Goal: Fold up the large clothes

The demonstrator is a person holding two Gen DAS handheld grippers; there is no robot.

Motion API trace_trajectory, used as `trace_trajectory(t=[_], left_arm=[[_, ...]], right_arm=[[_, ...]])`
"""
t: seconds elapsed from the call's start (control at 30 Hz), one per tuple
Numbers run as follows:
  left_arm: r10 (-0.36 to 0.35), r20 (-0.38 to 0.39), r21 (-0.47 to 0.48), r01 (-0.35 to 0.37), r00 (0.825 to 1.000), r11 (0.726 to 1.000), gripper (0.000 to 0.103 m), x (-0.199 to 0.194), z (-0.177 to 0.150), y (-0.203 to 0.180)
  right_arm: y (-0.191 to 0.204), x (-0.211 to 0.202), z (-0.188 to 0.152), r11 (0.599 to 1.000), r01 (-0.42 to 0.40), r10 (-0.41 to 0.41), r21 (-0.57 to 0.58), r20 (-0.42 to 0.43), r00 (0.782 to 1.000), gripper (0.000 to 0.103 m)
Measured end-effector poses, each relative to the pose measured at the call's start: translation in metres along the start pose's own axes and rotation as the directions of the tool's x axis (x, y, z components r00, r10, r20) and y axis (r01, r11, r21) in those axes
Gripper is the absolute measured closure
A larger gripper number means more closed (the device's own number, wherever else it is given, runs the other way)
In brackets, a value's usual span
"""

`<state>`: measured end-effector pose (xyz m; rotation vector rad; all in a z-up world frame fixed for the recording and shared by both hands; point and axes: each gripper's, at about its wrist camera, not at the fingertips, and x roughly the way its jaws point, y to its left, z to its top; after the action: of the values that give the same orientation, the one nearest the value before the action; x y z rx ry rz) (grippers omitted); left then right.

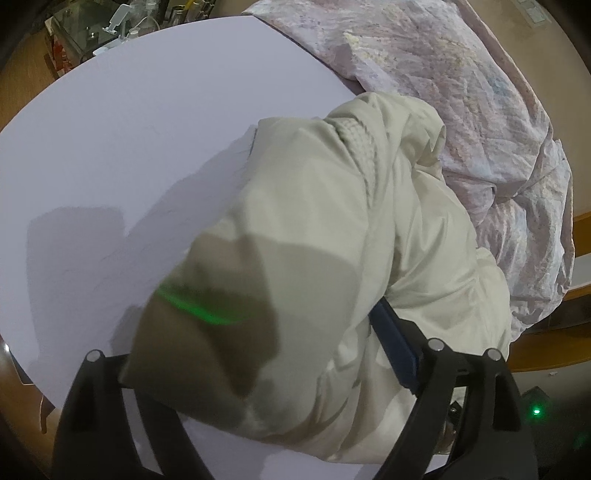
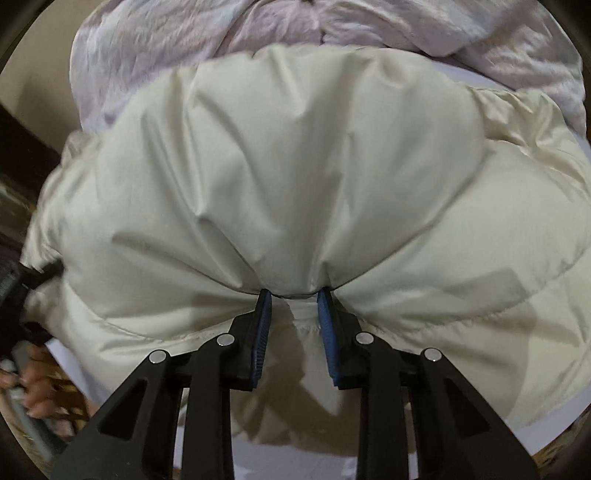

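A cream puffy jacket [image 1: 332,229] lies on a white table [image 1: 129,147], bunched toward its right side. It fills the right wrist view [image 2: 295,166]. My right gripper [image 2: 293,295] is shut on a thick fold of the jacket, blue pads pinching the fabric between them. My left gripper [image 1: 258,350] reaches into the jacket's near edge. Its right blue pad [image 1: 393,350] shows beside the fabric; its left finger is hidden under the cloth, so its grip is unclear.
A pale pink floral quilt [image 1: 461,92] lies heaped behind and to the right of the jacket, also in the right wrist view [image 2: 184,33]. A cluttered glass stand [image 1: 107,29] is beyond the table's far left edge. A hand [image 2: 33,384] shows at the left.
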<state>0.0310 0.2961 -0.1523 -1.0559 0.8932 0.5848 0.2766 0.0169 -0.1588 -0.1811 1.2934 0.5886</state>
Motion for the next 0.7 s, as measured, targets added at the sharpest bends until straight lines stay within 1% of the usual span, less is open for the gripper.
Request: trace_trajectory(t=[0.07, 0.2, 0.3, 0.5, 0.53, 0.57, 0.6, 0.63, 0.67, 0.7], left_arm=[[-0.007, 0.0, -0.004, 0.007, 1.0, 1.0, 0.018, 0.0, 0.001, 0.0], [-0.034, -0.002, -0.038, 0.034, 0.999, 0.999, 0.018, 0.002, 0.004, 0.004], [-0.054, -0.004, -0.065, 0.053, 0.999, 0.996, 0.019, 0.006, 0.005, 0.006], [-0.093, 0.001, -0.12, 0.092, 0.996, 0.988, 0.02, 0.013, 0.005, 0.01], [-0.094, 0.003, -0.118, 0.094, 0.996, 0.989, 0.023, 0.013, 0.005, 0.01], [-0.111, 0.003, -0.117, 0.111, 0.994, 0.987, 0.033, 0.014, 0.006, 0.009], [-0.122, 0.004, -0.118, 0.122, 0.993, 0.986, 0.04, 0.014, 0.006, 0.007], [-0.121, 0.01, -0.109, 0.122, 0.993, 0.987, 0.045, 0.012, 0.007, 0.005], [-0.123, 0.017, -0.091, 0.124, 0.992, 0.988, 0.054, 0.009, 0.007, 0.001], [-0.119, 0.024, -0.067, 0.121, 0.993, 0.99, 0.059, 0.005, 0.007, -0.004]], right_arm=[[0.003, 0.003, -0.001, 1.0, 0.013, -0.012, -0.018, 0.011, 1.0, 0.075], [0.002, 0.004, -0.006, 1.0, 0.007, -0.006, -0.019, 0.034, 0.999, 0.075], [-0.003, 0.001, -0.012, 1.0, -0.001, 0.002, -0.016, 0.033, 0.999, 0.075], [-0.008, 0.0, -0.009, 1.0, 0.003, -0.002, -0.02, 0.032, 0.999, 0.075], [-0.008, 0.0, -0.009, 1.0, 0.006, -0.006, -0.022, 0.033, 0.999, 0.075], [-0.008, -0.001, -0.01, 1.0, 0.011, -0.01, -0.026, 0.035, 0.999, 0.075], [-0.006, 0.0, -0.009, 0.999, 0.017, -0.016, -0.033, 0.038, 0.999, 0.075], [-0.001, 0.002, -0.008, 0.999, 0.022, -0.02, -0.038, 0.04, 0.999, 0.075], [0.001, 0.002, -0.009, 0.999, 0.029, -0.027, -0.045, 0.045, 0.999, 0.075], [0.003, 0.002, -0.009, 0.998, 0.035, -0.032, -0.048, 0.048, 0.998, 0.075]])
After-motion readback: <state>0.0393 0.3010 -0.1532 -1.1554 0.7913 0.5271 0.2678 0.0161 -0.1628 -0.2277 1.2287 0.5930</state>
